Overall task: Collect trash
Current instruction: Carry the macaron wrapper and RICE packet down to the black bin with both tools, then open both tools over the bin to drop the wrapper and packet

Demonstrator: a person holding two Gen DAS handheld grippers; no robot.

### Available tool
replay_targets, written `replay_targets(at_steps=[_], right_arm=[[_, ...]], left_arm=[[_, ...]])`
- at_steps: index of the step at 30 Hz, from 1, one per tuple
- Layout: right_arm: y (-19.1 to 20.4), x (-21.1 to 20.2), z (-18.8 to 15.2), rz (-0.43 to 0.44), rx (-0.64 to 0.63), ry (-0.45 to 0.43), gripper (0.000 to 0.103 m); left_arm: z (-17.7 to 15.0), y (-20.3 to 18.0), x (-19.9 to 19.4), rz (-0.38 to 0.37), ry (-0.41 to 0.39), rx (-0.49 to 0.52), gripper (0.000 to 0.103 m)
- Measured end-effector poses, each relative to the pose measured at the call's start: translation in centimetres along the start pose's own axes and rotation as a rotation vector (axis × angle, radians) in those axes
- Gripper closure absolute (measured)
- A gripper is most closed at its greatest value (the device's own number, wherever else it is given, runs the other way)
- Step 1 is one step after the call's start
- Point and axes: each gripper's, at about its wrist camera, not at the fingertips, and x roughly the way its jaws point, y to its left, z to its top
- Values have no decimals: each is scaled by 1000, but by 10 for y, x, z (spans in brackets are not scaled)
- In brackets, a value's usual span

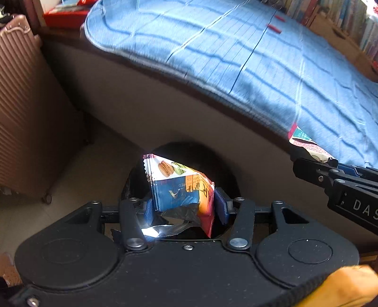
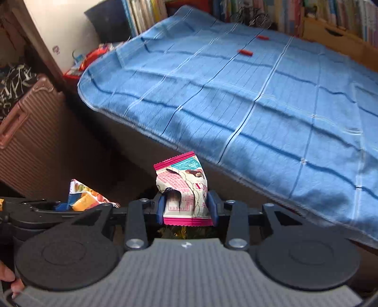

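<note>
Now wrapper between right gripper fingers

A bed fills most of both views, spread with a blue checked blanket that hangs slightly over its grey-brown side panel. Two small red pieces lie well apart from the near edge, on the blanket's far half. A ribbed rose-brown suitcase stands on the pale floor beside the bed's corner, a dark patterned cloth on top. Rows of books line the far side, next to a cardboard box.
</note>
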Motion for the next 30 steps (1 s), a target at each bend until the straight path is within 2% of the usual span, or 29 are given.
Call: replay_targets(at_steps=[12, 17, 19, 21, 23, 30], right_arm=[[6, 56, -3, 22, 2, 122, 60], [8, 72, 0, 18, 11, 149, 59], [9, 77, 2, 17, 11, 153, 55], [10, 81, 4, 15, 13, 151, 45], [11, 83, 6, 16, 19, 149, 39], [15, 92, 8, 5, 21, 159, 36]], left_arm=[[4, 13, 53, 9, 107, -19, 55], [8, 13, 68, 11, 131, -8, 50], [10, 15, 72, 7, 140, -13, 47], [10, 17, 74, 3, 149, -19, 41], [11, 20, 76, 1, 155, -21, 39], [13, 27, 80, 8, 168, -31, 30]])
